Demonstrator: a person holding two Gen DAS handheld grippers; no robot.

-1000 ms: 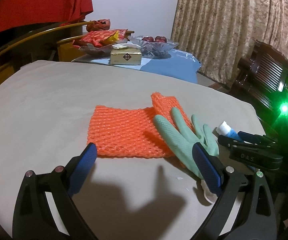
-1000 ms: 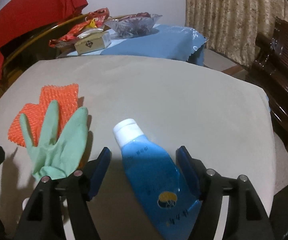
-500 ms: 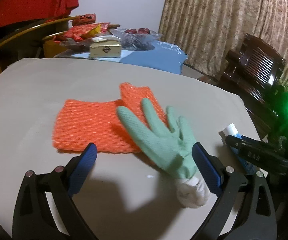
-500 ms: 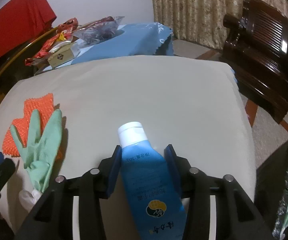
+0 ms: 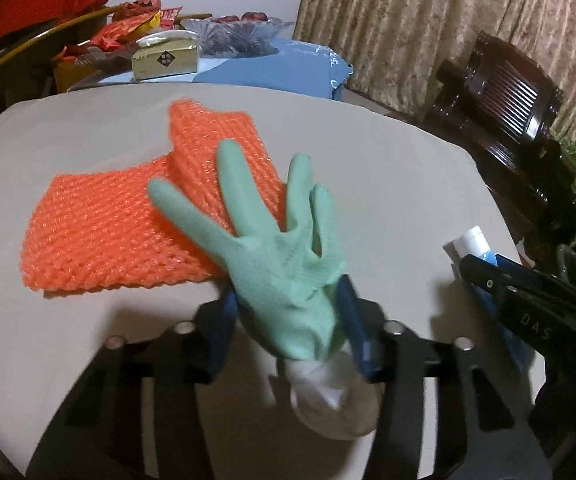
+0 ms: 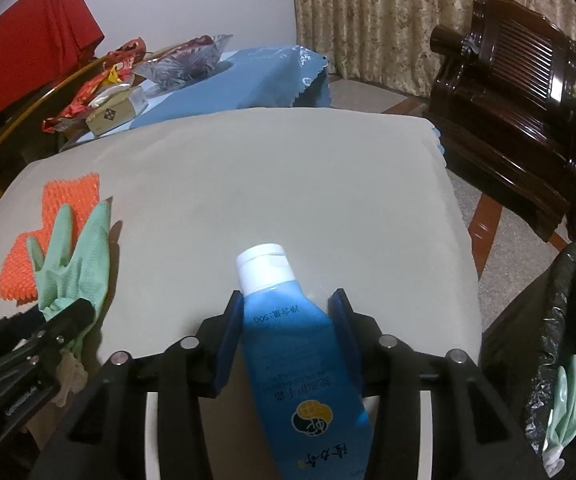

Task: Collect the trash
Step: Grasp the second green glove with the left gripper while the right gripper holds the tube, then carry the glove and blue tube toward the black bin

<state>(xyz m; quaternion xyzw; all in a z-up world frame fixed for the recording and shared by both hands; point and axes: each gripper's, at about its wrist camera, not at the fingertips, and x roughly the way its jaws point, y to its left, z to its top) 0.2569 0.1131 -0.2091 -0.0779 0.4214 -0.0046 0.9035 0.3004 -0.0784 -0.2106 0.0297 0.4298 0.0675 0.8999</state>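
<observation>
Gripping a knit green glove, left tool; right tool squeezes a blue tube.

— Where are we?
— We're in a home's living room: patterned curtains, a carved dark wooden armchair, and a side table with snack packets and a glass fruit bowl.

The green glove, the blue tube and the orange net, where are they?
green glove (image 5: 276,264), left wrist view, on its palm
blue tube (image 6: 288,340), right wrist view, on its body
orange net (image 5: 104,224), left wrist view, on its middle
</observation>
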